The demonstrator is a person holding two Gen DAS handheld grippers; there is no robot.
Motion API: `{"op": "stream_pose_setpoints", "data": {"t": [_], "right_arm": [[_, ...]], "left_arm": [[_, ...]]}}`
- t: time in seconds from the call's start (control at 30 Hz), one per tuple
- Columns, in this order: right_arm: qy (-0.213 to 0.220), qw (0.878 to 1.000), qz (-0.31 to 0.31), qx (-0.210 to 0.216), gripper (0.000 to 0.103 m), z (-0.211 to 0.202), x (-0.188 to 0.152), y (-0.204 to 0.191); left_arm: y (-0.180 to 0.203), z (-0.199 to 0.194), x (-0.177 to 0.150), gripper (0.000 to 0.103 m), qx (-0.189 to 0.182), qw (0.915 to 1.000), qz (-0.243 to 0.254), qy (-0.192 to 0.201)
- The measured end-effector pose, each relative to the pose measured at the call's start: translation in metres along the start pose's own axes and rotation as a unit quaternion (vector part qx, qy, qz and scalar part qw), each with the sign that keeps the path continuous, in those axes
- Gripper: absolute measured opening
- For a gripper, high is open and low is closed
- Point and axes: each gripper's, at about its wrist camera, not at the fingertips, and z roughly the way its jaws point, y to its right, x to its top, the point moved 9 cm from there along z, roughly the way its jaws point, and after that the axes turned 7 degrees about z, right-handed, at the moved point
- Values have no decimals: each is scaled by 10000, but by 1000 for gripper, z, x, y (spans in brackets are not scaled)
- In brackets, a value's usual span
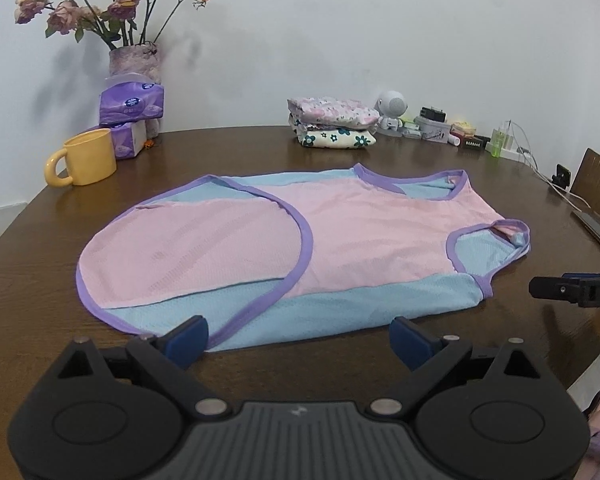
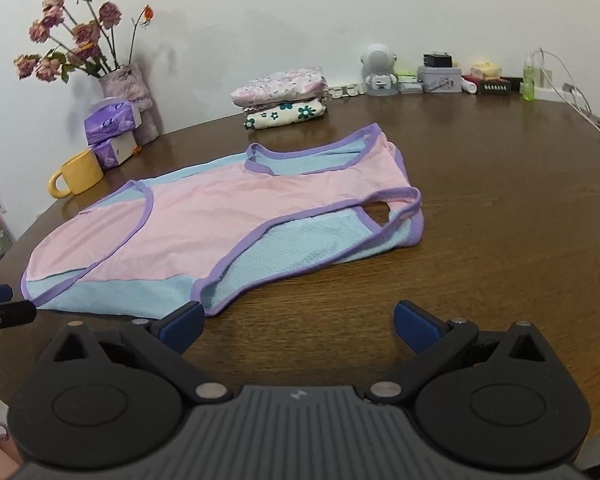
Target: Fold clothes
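Left wrist view?
— Pink-and-blue top (image 1: 300, 248) lies flat on the table (image 1: 380, 152); left gripper (image 1: 300, 334) gapes wide at its near hem.

And the right gripper (image 2: 298, 322)?
— Wide too, empty, near the top's armhole.

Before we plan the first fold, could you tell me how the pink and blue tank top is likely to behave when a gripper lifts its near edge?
The tank top looks thin and meshy, lying flat with soft wrinkles, so it will probably drape limply. Being so thin, it is likely light. Its loose shoulder strap may dangle or shift.
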Motion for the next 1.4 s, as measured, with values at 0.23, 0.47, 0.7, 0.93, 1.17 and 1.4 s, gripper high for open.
{"op": "stream_pose_setpoints", "data": {"t": [0.23, 0.47, 0.7, 0.93, 1.17, 1.4], "right_arm": [[58, 9999, -163, -8, 103, -1, 1, 5], [210, 9983, -509, -205, 103, -1, 11, 13], [727, 9654, -2436, -590, 103, -6, 23, 8], [227, 9475, -3190, 4, 102, 2, 39, 14], [-392, 9239, -3804, 84, 66, 30, 40, 19], [-776, 8966, -4344, 381, 52, 46, 43, 16]], "left_arm": [[11, 5, 1, 97, 29, 9997, 224, -104], [23, 9, 3, 96, 114, 9974, 703, -109], [34, 19, 5, 82, 0, 9917, 1250, -311], [39, 31, 13, 74, -44, 9723, 2284, -492], [50, 49, 12, 48, -346, 9457, 3119, -844], [59, 59, 9, 16, -688, 9032, 4074, -1163]]}}
